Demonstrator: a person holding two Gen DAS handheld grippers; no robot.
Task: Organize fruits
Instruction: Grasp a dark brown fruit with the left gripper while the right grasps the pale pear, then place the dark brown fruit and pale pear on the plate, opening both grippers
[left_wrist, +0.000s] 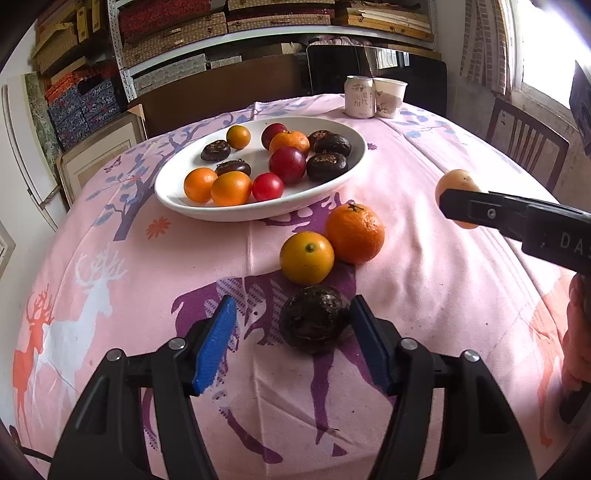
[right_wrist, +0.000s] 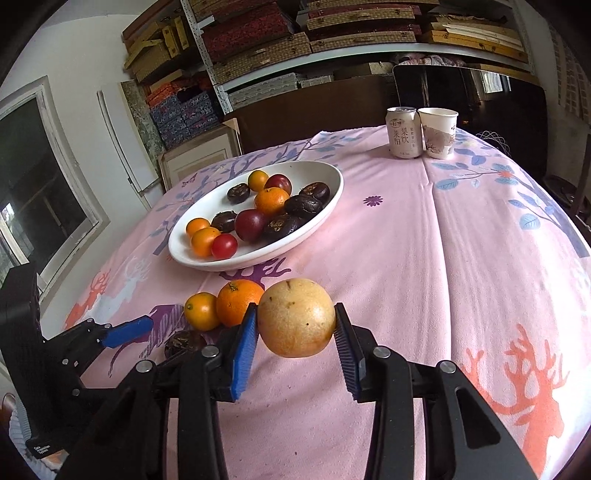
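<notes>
Pale-yellow pear (right_wrist: 296, 317) hangs clamped between the right gripper (right_wrist: 295, 328) fingers, lifted clear of the bench (right_wrist: 424, 258), the white dish (right_wrist: 325, 210) still well ahead. Grip sits across its round middle (smooth skin), so a jolt may roll it out. Left gripper (left_wrist: 291, 328) fingers stand apart around a dark fruit (left_wrist: 314, 319), the right pad close, the left well off. Closing unevenly could shove it into the small orange (left_wrist: 306, 257) and big orange (left_wrist: 354, 233) just beyond.
</notes>
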